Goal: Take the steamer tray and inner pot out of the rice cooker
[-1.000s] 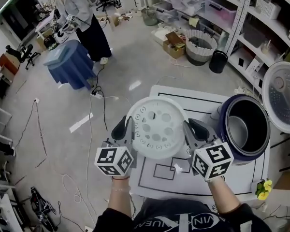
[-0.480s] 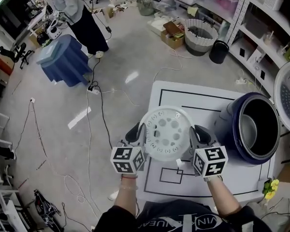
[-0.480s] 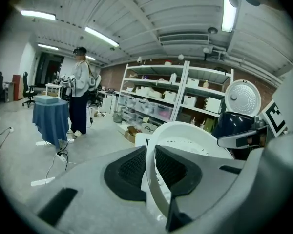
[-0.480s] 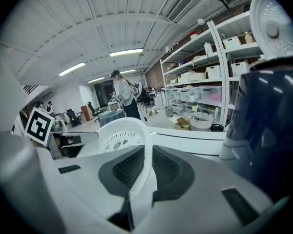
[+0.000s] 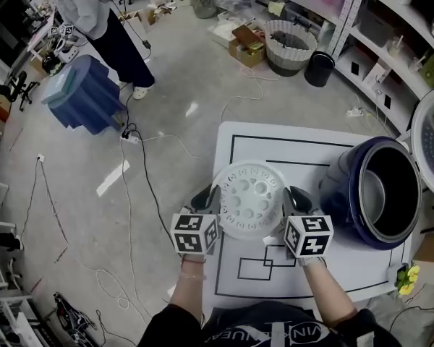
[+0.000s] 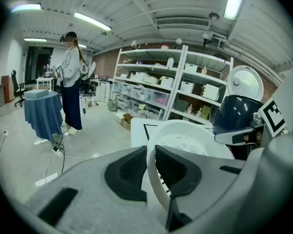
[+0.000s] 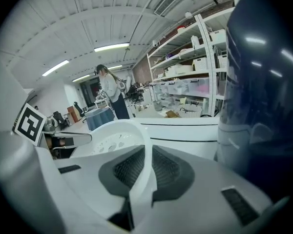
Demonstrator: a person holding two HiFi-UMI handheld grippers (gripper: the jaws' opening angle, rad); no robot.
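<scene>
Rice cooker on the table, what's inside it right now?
The metal inner pot sits inside the rice cooker. Only part of its wall shows; the rest is too dark to tell. The steamer tray is out, clamped at its rim by the left gripper and right gripper.

white steamer tray (image 5: 249, 199), inner pot (image 5: 370, 191) in cooker (image 5: 345, 173)

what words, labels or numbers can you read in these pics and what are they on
Dark shirt: white lettering across it, cut off and blurred, not readable.
Left gripper and right gripper: their cubes bear black-and-white square markers only, no words.
Shelf boxes: any labels are too small to read.
Steamer tray and rice cooker: no print visible.
</scene>
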